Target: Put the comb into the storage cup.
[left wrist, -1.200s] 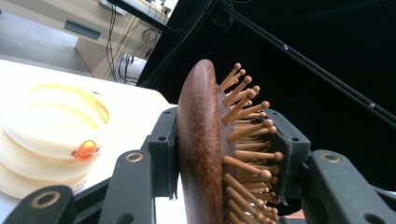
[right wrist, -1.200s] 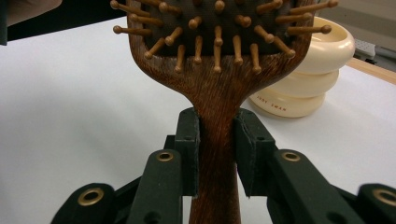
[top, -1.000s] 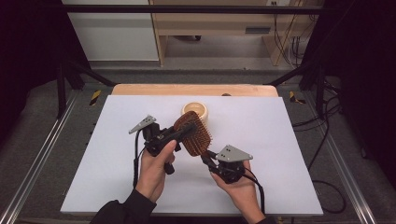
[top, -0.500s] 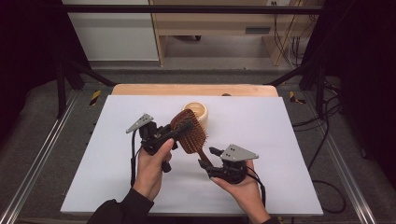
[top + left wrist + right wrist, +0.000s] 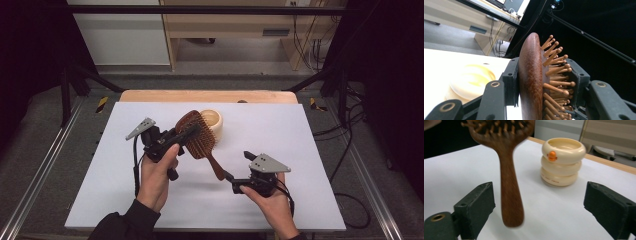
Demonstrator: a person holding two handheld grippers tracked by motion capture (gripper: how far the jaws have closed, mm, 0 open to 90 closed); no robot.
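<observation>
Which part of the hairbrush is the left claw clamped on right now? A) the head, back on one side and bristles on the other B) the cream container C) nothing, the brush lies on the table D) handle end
A: the left claw pinches the hairbrush head, one jaw on its smooth back, the other on the bristles.

Left hand wrapped around the black two-jaw left gripper, raised above the white surface, jaws clamped on the head of the brown wooden paddle hairbrush. Right hand low, holding the right gripper, jaws spread wide.
</observation>
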